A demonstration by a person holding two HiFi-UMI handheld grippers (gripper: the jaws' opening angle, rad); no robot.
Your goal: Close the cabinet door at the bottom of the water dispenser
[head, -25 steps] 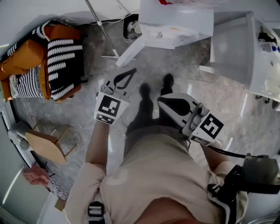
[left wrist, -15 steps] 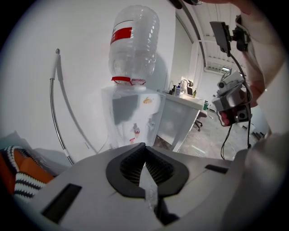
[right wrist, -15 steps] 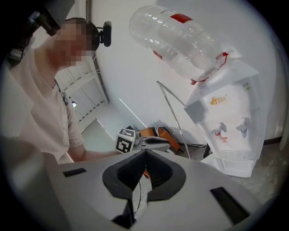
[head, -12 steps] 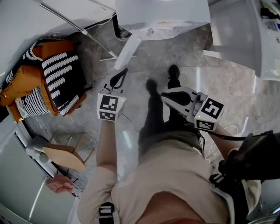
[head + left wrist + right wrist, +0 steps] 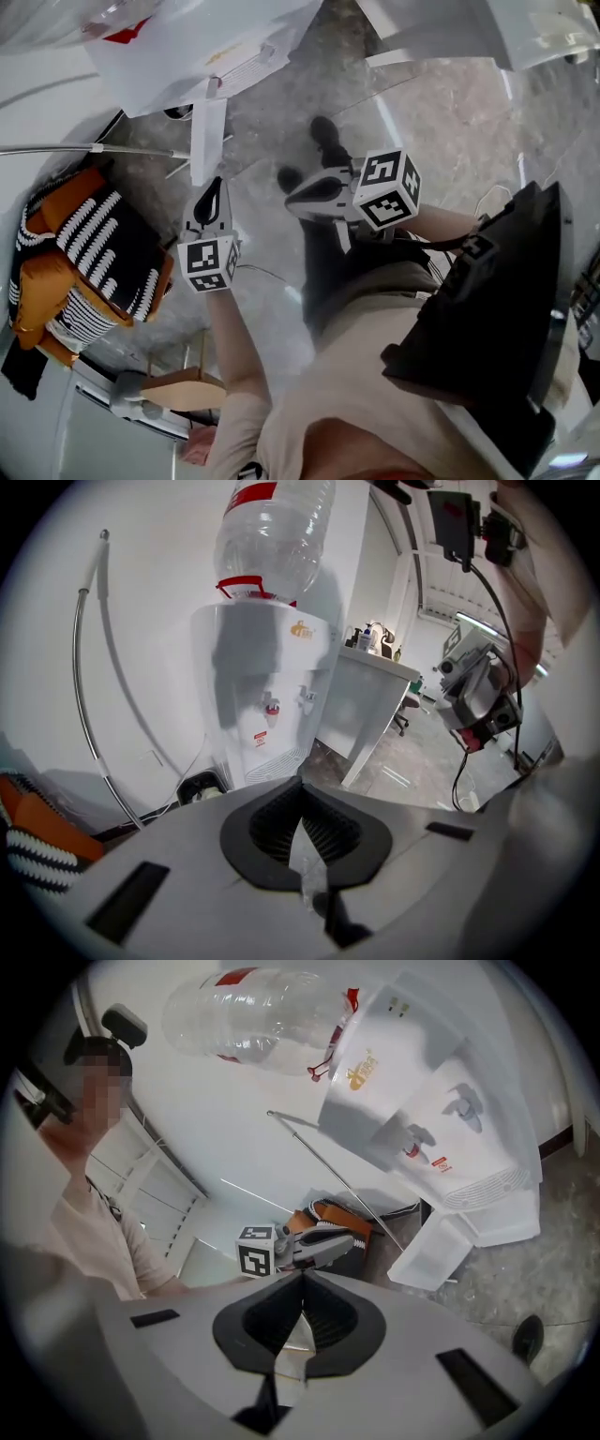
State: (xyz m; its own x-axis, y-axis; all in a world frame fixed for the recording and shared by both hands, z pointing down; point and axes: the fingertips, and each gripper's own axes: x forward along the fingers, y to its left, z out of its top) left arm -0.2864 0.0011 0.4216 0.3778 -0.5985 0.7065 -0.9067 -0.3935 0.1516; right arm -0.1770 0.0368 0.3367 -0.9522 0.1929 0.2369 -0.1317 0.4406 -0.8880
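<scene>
— What sort of room is it?

— A pale one. A white wall (image 5: 141, 621) runs behind the tall white water dispenser (image 5: 267, 700), which carries an upturned clear plastic bottle with a red label (image 5: 272, 527). The grey marbled stone floor (image 5: 450, 112) is polished enough to throw back streaks of light.

— And the door?

— The white cabinet door (image 5: 208, 141) at the foot of the dispenser stands swung wide open, its flat panel sticking out over the floor.

— Where are the tools?

— The left gripper (image 5: 300, 782) has its jaws pressed together with nothing between them. In the head view its nose points at the door's free edge from close by. From the right gripper view a gap shows between the two, so no contact.

— The other one?

— The right gripper (image 5: 302, 1277) is also closed tight and empty, rolled onto its side. It hangs over the person's black shoes (image 5: 323, 141), well apart from the door.

— Anything else around?

— An orange chair with black-and-white striped cushions (image 5: 94, 253) sits to the left of the dispenser. A thin metal pole (image 5: 94, 148) leans past it, and a white desk (image 5: 366, 700) stands on the dispenser's other side
</scene>
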